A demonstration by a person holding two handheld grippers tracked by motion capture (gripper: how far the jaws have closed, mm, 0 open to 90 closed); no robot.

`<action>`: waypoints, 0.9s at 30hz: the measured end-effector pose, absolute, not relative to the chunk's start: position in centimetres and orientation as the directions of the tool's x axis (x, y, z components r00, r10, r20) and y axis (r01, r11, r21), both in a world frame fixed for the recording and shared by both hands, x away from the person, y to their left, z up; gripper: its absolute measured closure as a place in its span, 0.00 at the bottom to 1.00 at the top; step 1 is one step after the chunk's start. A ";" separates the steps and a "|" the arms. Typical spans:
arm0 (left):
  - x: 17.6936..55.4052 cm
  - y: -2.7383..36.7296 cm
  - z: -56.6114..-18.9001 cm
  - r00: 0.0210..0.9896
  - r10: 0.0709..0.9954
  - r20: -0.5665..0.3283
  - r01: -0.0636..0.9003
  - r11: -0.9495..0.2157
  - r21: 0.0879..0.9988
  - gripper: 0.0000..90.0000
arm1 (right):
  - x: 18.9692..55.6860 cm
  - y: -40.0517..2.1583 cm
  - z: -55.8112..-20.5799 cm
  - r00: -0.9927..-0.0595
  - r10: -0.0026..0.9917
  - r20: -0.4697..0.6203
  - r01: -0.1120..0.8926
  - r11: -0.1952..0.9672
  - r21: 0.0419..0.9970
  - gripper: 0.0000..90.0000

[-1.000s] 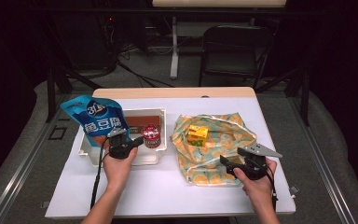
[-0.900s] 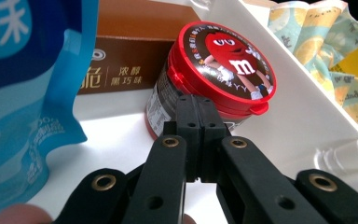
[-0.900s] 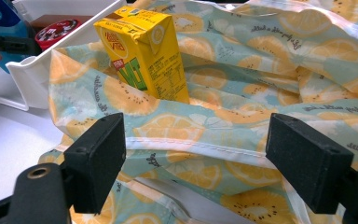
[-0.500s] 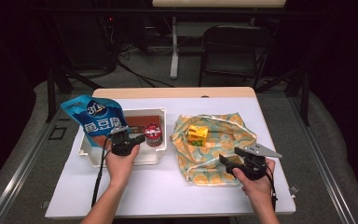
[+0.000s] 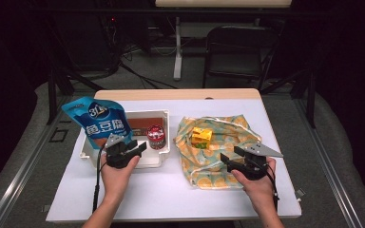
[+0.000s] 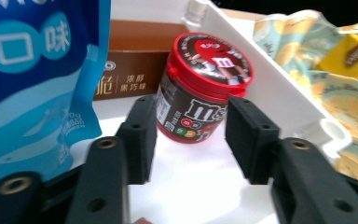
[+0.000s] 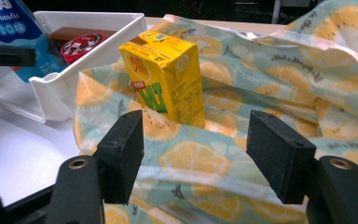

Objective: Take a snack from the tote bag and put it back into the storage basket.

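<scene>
Left hand-held gripper [image 6: 191, 133] had just been opening, jaws flanking the M&M's jar [image 6: 203, 88] ungripped; right hand-held gripper [image 7: 196, 154], jaws just closing, empty, faced the juice carton [image 7: 165, 74]; next: close on jar.

The white worktop [image 5: 171, 190] is brightly lit from above, while the room behind lies almost black. Shadows are soft and short. Both gripper views are sharp mid-frame; the nearest black jaws blur slightly.
</scene>
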State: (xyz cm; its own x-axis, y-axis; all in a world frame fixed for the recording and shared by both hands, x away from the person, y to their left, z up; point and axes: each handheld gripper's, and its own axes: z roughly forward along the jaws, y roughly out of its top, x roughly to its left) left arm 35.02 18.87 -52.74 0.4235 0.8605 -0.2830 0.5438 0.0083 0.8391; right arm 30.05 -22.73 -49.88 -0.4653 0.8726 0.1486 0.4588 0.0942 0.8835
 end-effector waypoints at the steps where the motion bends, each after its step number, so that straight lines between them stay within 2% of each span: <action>1: 34.8 19.0 -52.6 0.432 0.858 -0.279 0.536 0.004 0.845 0.56 | 30.2 -22.6 -49.8 -0.463 0.873 0.150 0.456 0.090 0.886 0.40; 6: 33.6 19.5 -52.0 0.455 0.858 -0.241 0.497 -0.020 0.867 0.48 | 30.7 -21.6 -49.2 -0.474 0.871 0.132 0.448 0.109 0.887 0.40; 11: 33.1 19.7 -52.1 0.479 0.846 -0.234 0.475 -0.026 0.879 0.33 | 31.5 -20.8 -48.8 -0.494 0.862 0.116 0.439 0.131 0.889 0.35; 17: 32.5 19.6 -52.1 0.531 0.811 -0.246 0.452 -0.026 0.892 0.20 | 33.0 -19.9 -49.3 -0.506 0.858 0.092 0.450 0.171 0.877 0.29; 22: 32.1 19.3 -51.8 0.554 0.802 -0.224 0.429 -0.045 0.902 0.17 | 33.8 -18.8 -49.4 -0.515 0.853 0.082 0.457 0.192 0.869 0.27; 27: 31.7 19.3 -51.4 0.556 0.796 -0.241 0.440 -0.036 0.897 0.12 | 35.1 -18.1 -49.2 -0.509 0.857 0.078 0.458 0.193 0.868 0.25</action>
State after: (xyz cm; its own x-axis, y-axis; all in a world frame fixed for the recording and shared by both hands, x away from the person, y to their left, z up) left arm 31.73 19.31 -51.43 0.5557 0.7957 -0.2408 0.4405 -0.0361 0.8970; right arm 35.15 -18.15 -49.25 -0.5091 0.8572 0.0784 0.4579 0.1926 0.8679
